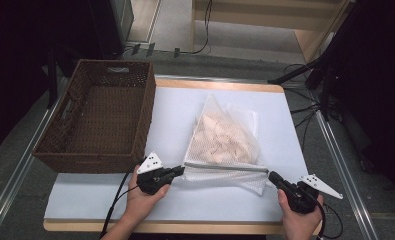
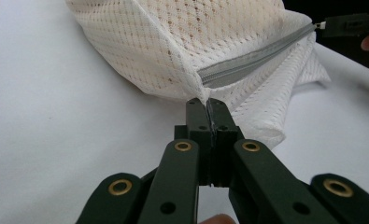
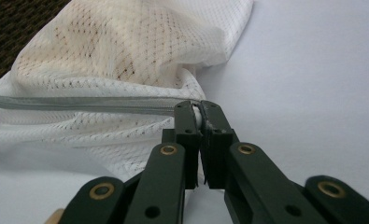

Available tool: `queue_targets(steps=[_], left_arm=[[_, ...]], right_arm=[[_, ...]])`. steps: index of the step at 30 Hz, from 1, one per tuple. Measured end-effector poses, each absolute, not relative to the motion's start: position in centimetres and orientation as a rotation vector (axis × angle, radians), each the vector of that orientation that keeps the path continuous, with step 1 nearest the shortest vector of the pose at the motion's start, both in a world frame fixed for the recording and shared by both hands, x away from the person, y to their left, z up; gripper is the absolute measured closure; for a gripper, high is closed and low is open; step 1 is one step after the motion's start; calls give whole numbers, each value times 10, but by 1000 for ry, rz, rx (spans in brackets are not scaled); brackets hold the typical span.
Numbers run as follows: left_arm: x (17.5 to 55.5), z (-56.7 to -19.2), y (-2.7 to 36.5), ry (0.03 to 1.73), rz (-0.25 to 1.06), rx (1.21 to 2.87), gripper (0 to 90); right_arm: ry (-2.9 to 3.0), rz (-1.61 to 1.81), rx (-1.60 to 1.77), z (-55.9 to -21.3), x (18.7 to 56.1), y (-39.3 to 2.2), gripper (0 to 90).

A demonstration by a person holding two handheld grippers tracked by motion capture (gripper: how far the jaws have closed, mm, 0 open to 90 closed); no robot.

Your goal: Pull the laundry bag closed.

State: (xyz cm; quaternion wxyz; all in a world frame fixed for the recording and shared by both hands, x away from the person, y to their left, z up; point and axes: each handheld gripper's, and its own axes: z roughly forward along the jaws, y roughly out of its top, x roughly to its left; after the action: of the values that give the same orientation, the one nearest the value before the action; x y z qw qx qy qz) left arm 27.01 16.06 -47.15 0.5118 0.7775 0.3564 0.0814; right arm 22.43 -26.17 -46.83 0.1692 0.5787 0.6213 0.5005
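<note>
Mesh bag [image 1: 224,145] of white netting was the thing in hand, with a grey zipper [image 1: 225,166] along its near edge and pale peach cloth showing through the weave. From the left gripper [image 1: 181,171], whose jaws were clenched on the zipper's left end, the bag ran toward three o'clock in the high view; the left gripper view showed the two black jaws pressed together on a pinch of netting right where the grey zipper [image 2: 254,59] began. The right gripper [image 1: 272,176] was clamped on the opposite end of the zipper, at about five o'clock from the bag's middle; in the right gripper view its jaws met on a small white tab where the zipper [image 3: 86,103] ended. Between the two grips the zipper was stretched taut and nearly straight, its long axis running from nine o'clock to three o'clock, dipping slightly at the right. The bag's body rose from that line to a point at twelve o'clock, giving a roughly triangular outline. It lay on a white sheet [image 1: 175,115] covering the table, a little right of centre. A brown wicker basket [image 1: 144,120] sat at ten o'clock from the bag, close to it without touching.
</note>
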Motion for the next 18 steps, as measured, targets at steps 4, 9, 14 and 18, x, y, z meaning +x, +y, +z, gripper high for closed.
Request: queue_targets(steps=[4, 9, 14, 18], left_arm=[[269, -472, 159, 844, 204, 1885, 900], [270, -472, 159, 847, 189, 1881, 900], [269, -472, 158, 844, 198, 1890, 900], [270, -472, 159, 849, 185, 1878, 900]], right_arm=[[1761, 1400, 1630, -467, 225, -264, 873], [1773, 1383, 1635, -469, 228, -266, 873], [1784, 1349, 1645, -472, 231, -266, 873], [1787, 1339, 1652, -472, 232, -266, 873]])
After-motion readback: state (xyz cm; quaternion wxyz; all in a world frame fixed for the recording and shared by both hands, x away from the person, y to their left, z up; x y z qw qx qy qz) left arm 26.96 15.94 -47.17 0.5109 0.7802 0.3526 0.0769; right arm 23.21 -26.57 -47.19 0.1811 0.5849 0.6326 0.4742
